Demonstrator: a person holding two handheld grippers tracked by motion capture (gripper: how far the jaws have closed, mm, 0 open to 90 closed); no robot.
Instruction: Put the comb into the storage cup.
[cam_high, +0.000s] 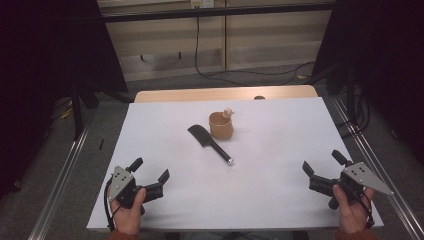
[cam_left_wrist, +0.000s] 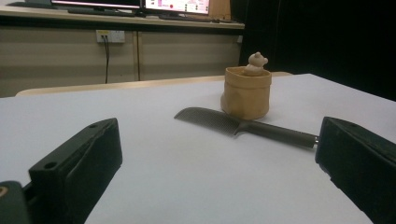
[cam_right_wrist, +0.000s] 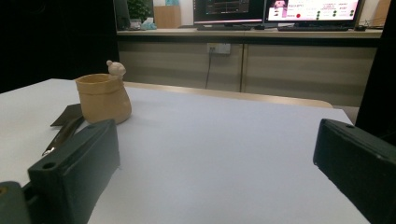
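A dark knife (cam_high: 209, 143) lies flat near the middle of the white table (cam_high: 270, 185), blade toward the far left, handle toward me. Just behind it stands a tan pot (cam_high: 220, 124) with a small bear figure (cam_high: 228, 112) on its rim. In the left gripper view the knife (cam_left_wrist: 243, 126) and pot (cam_left_wrist: 246, 92) lie ahead and to the right. The right gripper view has the pot (cam_right_wrist: 103, 98) and knife (cam_right_wrist: 65, 126) at its left. My left gripper (cam_high: 149, 170) rests open at the near left, the right gripper (cam_high: 324, 162) open at the near right, both with nothing between the jaws.
A wooden table edge (cam_high: 225, 93) shows beyond the white sheet. Metal rails (cam_high: 60, 175) run along both sides on the floor. Cables (cam_high: 235, 74) lie on the floor at the back. Monitors (cam_right_wrist: 275, 10) stand on a far counter.
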